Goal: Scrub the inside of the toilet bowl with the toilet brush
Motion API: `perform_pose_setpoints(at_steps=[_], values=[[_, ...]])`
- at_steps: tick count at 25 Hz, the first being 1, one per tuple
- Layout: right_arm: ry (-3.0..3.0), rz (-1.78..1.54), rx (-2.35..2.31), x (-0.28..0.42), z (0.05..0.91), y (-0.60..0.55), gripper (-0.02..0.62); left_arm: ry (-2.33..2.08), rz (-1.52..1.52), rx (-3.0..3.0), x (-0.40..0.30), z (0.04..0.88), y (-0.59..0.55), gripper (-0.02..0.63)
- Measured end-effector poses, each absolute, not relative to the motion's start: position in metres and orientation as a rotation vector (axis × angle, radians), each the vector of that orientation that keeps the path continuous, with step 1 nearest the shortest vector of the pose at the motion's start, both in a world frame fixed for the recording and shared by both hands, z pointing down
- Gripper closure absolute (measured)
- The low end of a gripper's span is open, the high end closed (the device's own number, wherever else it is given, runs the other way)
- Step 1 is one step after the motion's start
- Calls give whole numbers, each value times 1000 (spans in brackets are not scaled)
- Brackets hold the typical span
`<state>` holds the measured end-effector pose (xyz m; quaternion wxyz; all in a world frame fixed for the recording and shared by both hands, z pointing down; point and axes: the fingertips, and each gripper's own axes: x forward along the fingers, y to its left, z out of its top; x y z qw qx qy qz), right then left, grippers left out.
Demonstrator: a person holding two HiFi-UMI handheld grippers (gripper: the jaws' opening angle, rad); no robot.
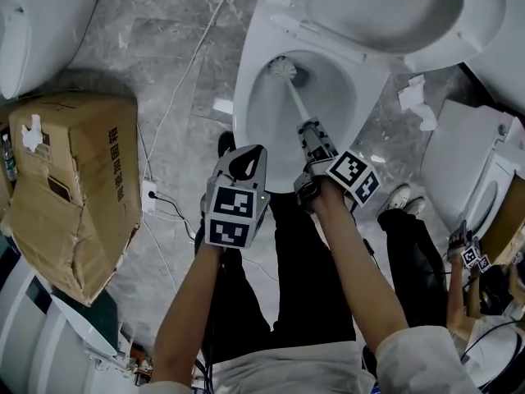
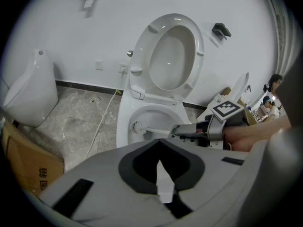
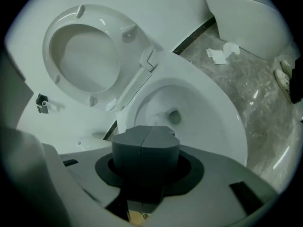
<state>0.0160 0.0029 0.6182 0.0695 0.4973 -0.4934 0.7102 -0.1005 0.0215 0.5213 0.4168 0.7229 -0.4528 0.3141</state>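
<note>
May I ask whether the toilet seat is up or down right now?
Up: the toilet seat stands raised behind the bowl, whose rim is bare.

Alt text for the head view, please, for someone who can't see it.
Seen from above, the right gripper holds a toilet brush by its handle, bristle head down in an open toilet bowl. The left gripper, jaws together and empty, is beside it; a cardboard box lies left.

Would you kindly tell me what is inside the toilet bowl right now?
The brush stands in the bowl, head beside the drain, handle held by the right claw. From above the head covers part of the drain; any water cannot be made out.
</note>
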Motion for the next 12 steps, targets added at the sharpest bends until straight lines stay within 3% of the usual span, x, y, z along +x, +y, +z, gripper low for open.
perform_pose_setpoints(at_steps=[12], values=[[-1403,2206,1772,75,623,-31,411,-1069,827,1878,-89,513,22,580]])
